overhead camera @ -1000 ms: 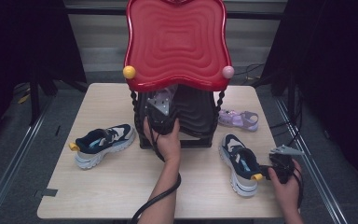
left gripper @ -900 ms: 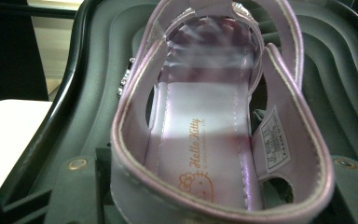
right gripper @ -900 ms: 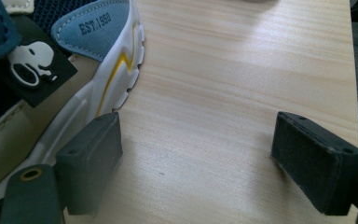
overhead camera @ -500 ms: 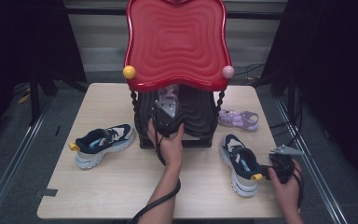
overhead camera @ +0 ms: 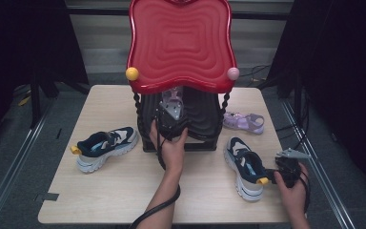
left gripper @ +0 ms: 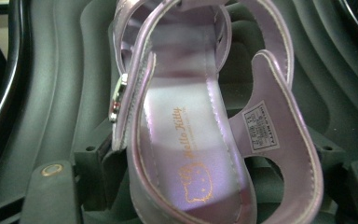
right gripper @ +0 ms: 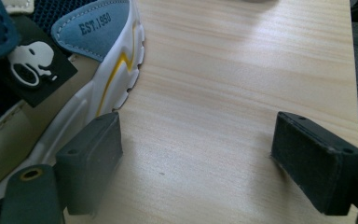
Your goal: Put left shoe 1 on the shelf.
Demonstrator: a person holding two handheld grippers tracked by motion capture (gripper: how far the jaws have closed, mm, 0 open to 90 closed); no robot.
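Left gripper fingers have just been opening – purple sandal lies between them on the rack's lower shelf. Right gripper fingers spread, sneaker beside them.

**What's sitting on the counter right now**

So the light wood-grain counter is a plain rectangular top, pale laminate. Dead center toward the back stands a shoe rack with a dark ribbed plastic shelf low down and a glossy red wavy top above it; a lilac kids' sandal with a cartoon-cat insole lies on that dark shelf. Left of the rack there's a navy-and-white chunky sneaker with a yellow heel tab lying flat. On the right, its matching navy-and-white sneaker sits near the front edge, and a second lilac strappy sandal lies just behind it, beside the rack.
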